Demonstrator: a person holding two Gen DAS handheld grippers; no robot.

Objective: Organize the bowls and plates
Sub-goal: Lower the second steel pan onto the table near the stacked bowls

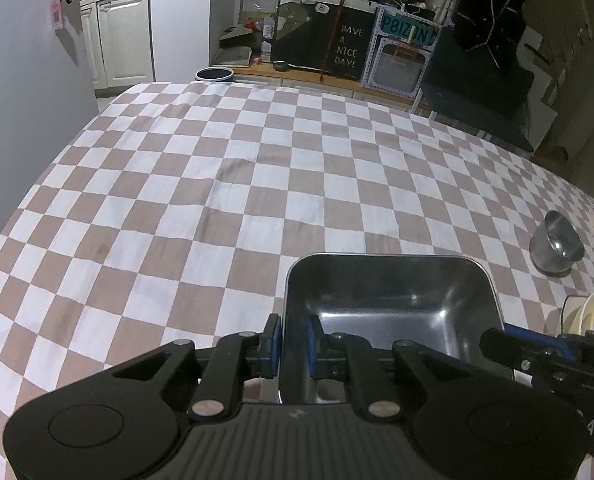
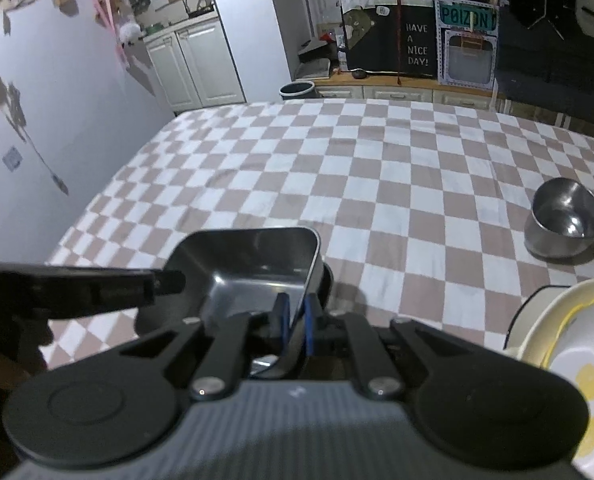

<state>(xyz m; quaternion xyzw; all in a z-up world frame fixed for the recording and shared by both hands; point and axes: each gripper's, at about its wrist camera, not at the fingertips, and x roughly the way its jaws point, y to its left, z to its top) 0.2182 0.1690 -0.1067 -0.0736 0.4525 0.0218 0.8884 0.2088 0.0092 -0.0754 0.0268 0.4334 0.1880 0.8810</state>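
Note:
A rectangular steel tray (image 1: 397, 292) lies low over the checked tablecloth (image 1: 217, 200), just in front of both cameras. My left gripper (image 1: 294, 338) straddles the tray's left wall; the outer pad lies by the rim and a narrow gap shows at the inner pad. In the right wrist view my right gripper (image 2: 297, 316) is shut on the right wall of the tray (image 2: 257, 256), which sits slightly tilted. A round steel bowl (image 2: 565, 216) stands further right on the cloth. A stack of cream plates (image 2: 577, 340) is at the right edge.
The checked cloth (image 2: 377, 168) stretches far ahead and to the left. A pale wall runs along the left side. Beyond the table's far edge are a dark bin (image 1: 214, 74), white cabinets and a cluttered counter with a black sign.

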